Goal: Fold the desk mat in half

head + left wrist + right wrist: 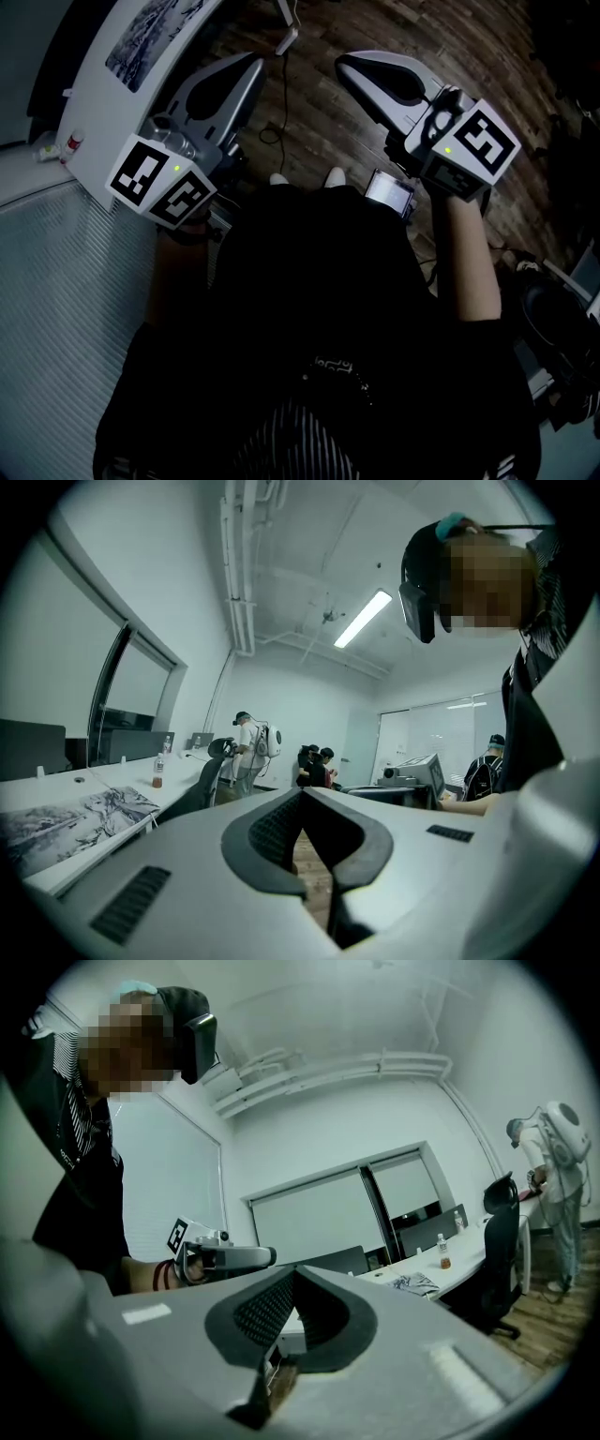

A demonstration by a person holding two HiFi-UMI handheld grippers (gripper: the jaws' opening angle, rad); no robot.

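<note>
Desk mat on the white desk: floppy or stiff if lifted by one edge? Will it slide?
Probably floppy: the mat looks sheet-thin and lies flat on the desk, so a lifted edge should droop. Likely light for its size, for the same reason. It may slide when pushed, since the desk looks smooth; its underside can't be seen.

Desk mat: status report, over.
Left gripper shut, empty. Right gripper shut, empty. Desk mat lies spread on the white desk, untouched. Office chair stands by the desk.
</note>
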